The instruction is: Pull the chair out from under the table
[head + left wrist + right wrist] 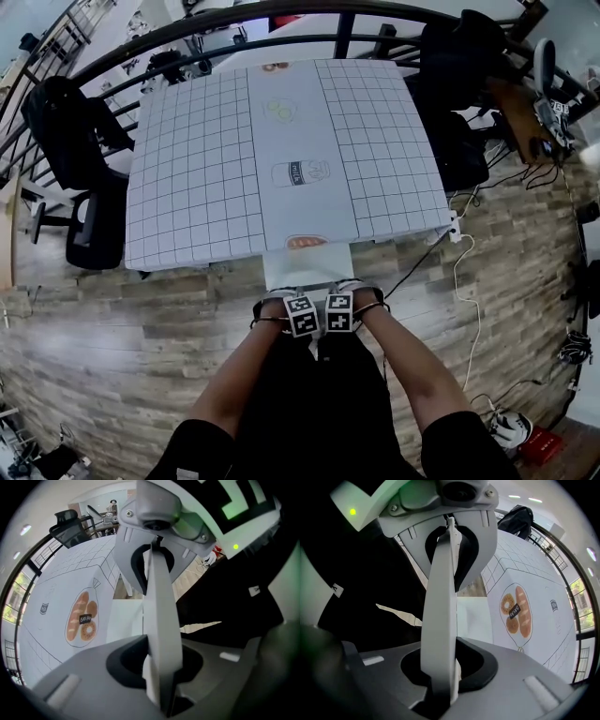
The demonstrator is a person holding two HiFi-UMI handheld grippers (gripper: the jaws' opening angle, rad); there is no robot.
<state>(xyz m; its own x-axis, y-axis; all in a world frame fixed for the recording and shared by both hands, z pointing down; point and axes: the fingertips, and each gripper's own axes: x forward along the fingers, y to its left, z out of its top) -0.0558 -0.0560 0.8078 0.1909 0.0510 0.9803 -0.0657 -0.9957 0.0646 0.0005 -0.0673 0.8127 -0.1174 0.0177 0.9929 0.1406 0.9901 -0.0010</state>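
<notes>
A white chair (302, 267) stands at the near edge of the table (187, 187), its seat showing just past the grid-patterned cloth. In the head view my left gripper (300, 309) and right gripper (339, 307) sit side by side on the top of the chair's back, both pointing down. In the left gripper view the white chair back (164, 634) runs between the jaws of the left gripper (157, 609), which are shut on it. The right gripper (443, 602) is likewise shut on the chair back (440, 634). The seat (473, 616) and the table's bread drawing (518, 611) lie beyond.
A black office chair (80, 159) stands left of the table, and a black railing (281, 14) curves behind it. Dark bags and gear (459, 84) crowd the right side. Cables (464, 281) trail over the wooden floor (112, 356), with shoes (511, 427) at lower right.
</notes>
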